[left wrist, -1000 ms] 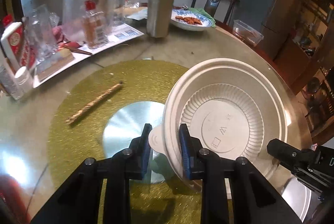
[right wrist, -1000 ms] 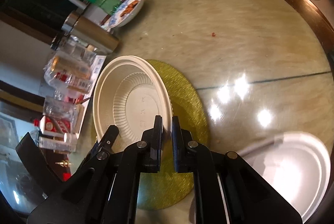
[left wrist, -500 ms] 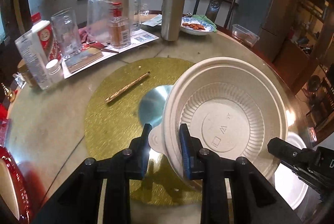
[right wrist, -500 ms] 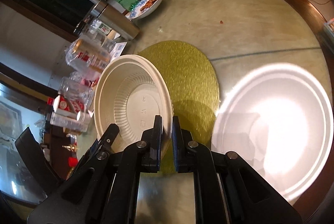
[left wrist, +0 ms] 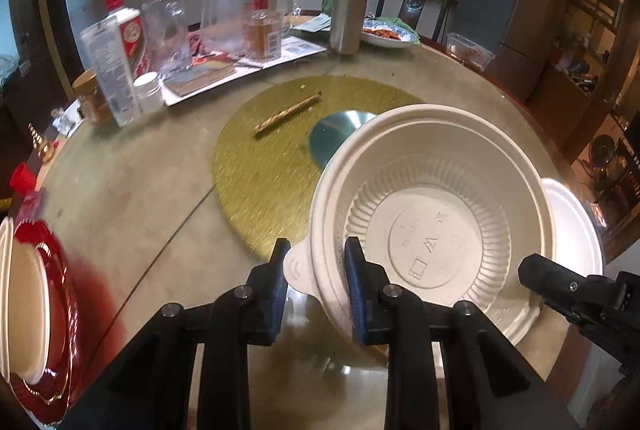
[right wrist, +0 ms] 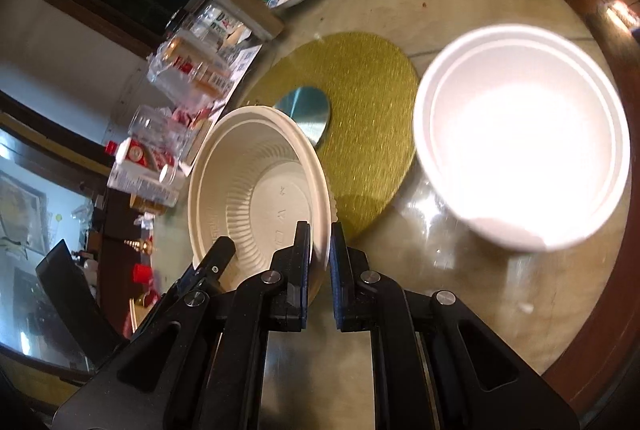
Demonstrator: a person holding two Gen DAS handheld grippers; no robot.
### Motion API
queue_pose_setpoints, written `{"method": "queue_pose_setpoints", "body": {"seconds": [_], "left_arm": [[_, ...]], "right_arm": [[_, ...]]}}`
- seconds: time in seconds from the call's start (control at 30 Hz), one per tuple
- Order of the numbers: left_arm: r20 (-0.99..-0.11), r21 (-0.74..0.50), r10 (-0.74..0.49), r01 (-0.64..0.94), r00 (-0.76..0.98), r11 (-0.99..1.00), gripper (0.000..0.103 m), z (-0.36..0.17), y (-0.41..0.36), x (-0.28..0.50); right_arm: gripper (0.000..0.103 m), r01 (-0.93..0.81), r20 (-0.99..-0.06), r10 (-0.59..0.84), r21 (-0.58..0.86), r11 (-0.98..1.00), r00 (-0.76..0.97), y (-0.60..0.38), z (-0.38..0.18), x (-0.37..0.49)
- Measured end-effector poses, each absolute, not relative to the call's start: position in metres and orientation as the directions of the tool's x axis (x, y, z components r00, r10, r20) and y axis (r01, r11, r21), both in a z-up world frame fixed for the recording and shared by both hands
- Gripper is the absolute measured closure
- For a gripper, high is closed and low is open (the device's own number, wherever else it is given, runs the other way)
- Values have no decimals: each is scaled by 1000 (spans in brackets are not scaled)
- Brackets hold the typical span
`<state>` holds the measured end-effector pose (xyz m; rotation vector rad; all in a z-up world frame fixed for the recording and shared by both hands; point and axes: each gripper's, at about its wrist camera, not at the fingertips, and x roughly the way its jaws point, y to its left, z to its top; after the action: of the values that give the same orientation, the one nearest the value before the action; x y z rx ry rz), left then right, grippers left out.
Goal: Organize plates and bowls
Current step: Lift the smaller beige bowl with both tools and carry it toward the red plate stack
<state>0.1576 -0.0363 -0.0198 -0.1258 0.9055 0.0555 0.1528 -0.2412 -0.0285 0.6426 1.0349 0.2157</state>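
A beige ribbed disposable bowl (left wrist: 432, 230) is held in the air above the round table, tilted. My left gripper (left wrist: 316, 266) is shut on its rim by the tab. My right gripper (right wrist: 320, 250) is shut on the opposite rim of the same bowl (right wrist: 256, 189). A white bowl (right wrist: 520, 133) stands on the table to the right, brightly lit; its edge shows in the left wrist view (left wrist: 576, 226). A red plate (left wrist: 52, 314) holding a white dish (left wrist: 24, 314) sits at the near left table edge.
A gold round mat (left wrist: 280, 137) with a silver disc (left wrist: 340, 133) and a stick (left wrist: 286, 113) lies mid-table. Bottles, glasses, a steel flask (left wrist: 348, 9) and a food plate (left wrist: 386, 33) crowd the far side. A clear container (left wrist: 468, 49) sits at the far right.
Both grippers have drawn back and up with the beige bowl. The white bowl has come fully into the right view, and the red plate has appeared at the left.
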Motion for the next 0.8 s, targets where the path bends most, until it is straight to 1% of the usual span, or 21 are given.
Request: {"method": "queue_pose_setpoints", "body": {"seconds": [0.3, 0.8], "left_arm": [[-786, -95, -5, -113, 619, 989, 76, -26, -12, 120], [-760, -129, -3, -147, 650, 981, 76, -20, 29, 80]], "right_arm": [[94, 98, -720, 480, 598, 795, 501, -216, -39, 116], [94, 27, -703, 514, 603, 797, 492, -171, -36, 91]]}}
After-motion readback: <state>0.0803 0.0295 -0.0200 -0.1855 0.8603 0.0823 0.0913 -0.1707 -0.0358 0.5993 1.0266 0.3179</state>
